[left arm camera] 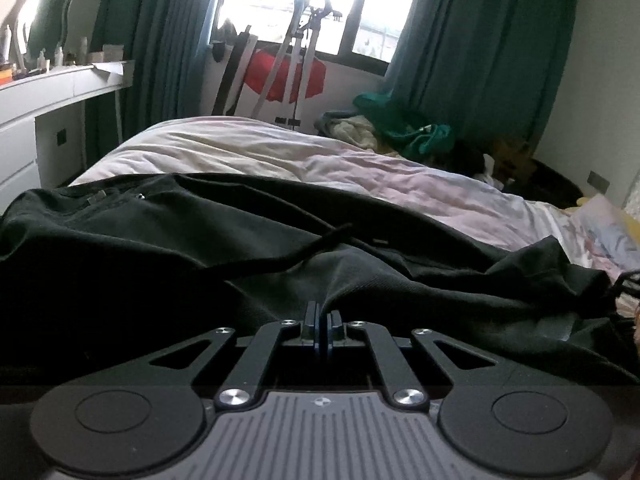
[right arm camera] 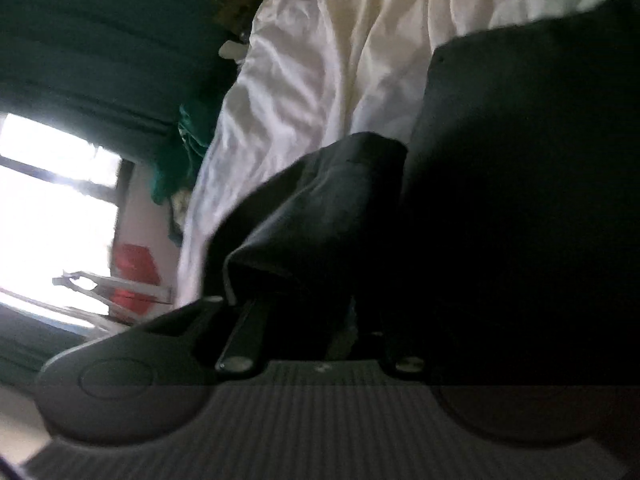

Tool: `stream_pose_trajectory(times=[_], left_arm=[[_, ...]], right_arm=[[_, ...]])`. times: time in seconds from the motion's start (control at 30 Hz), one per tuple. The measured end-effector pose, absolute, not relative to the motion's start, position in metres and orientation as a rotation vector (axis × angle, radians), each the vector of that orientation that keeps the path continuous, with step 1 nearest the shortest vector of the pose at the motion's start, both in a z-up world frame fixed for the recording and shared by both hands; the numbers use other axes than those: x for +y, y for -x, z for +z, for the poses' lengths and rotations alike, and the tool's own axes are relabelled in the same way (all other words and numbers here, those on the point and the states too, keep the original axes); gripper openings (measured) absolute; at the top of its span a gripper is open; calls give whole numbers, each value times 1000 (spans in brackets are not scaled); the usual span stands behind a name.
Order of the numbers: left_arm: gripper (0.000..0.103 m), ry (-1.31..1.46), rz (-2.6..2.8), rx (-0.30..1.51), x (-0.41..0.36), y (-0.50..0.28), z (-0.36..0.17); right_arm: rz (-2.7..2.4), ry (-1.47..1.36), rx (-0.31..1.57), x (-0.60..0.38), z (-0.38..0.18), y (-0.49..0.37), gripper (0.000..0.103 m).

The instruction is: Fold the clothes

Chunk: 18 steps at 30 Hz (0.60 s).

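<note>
A black garment with a drawstring lies spread across the near part of the bed. My left gripper is shut, its fingertips pinching the near edge of the black fabric. In the right wrist view, rolled sideways, the same black garment fills the right half, and a fold of it drapes over my right gripper. The right fingers are buried in the cloth, so the jaws are hidden.
The bed has a crumpled pale sheet. A white dresser with a mirror stands at the left. A folding rack and a red item stand under the window. A pile of clothes lies by the green curtains.
</note>
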<state>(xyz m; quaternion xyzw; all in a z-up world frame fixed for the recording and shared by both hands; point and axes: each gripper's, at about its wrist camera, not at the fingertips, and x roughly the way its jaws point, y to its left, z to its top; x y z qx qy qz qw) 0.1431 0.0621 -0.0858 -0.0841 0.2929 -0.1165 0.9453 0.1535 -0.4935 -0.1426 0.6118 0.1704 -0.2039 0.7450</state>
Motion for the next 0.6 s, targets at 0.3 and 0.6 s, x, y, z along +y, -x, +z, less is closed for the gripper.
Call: stream_pose_trajectory(times=[0.3, 0.6], left_arm=[[3, 333, -168, 522, 75, -140, -80], [3, 245, -120, 506, 62, -137, -79]], right_arm=[[-530, -1434, 295, -488, -129, -130, 75], [-473, -1157, 278, -472, -87, -151, 74]])
